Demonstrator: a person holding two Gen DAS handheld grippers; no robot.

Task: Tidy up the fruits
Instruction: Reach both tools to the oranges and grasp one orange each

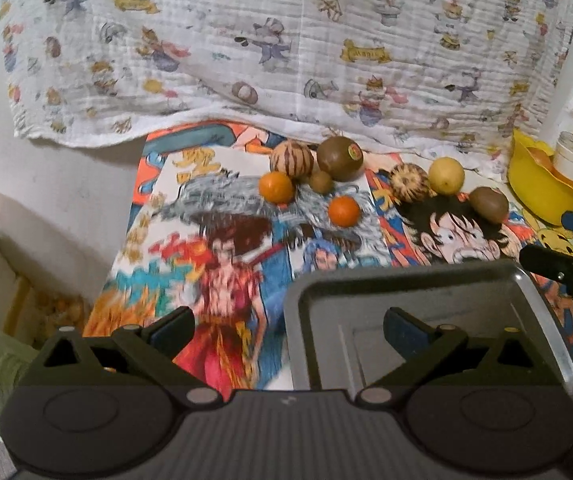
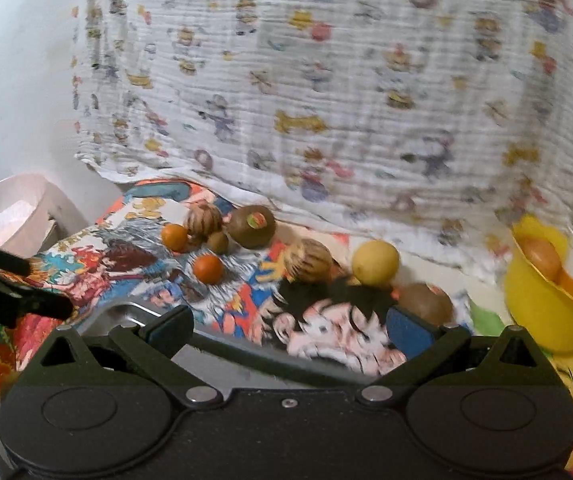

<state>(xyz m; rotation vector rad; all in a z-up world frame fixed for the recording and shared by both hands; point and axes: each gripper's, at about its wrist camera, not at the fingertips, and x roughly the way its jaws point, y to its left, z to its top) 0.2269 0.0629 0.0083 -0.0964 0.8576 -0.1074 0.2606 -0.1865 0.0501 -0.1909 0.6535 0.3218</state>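
Fruits (image 1: 342,211) sitting loose on the cartoon-print tabletop (image 1: 222,264) | metal tray (image 1: 414,280) lying empty, sorting seemingly not yet begun | left gripper (image 1: 288,330) and right gripper (image 2: 288,330) hovering, fingers spread apart, gripping nothing

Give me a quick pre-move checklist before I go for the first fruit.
1. Left tongs open, nothing between them: ok.
2. Right tongs open, nothing between them: ok.
3. Grey metal tray bare where visible and in front of both tongs: ok.
4. Round yellow lemon and brown kiwi with sticker uncovered on the cartoon-print cloth: ok.
5. Two small orange tangerines apart from each other: ok.
6. Right view sharpness: not ok, blurred.
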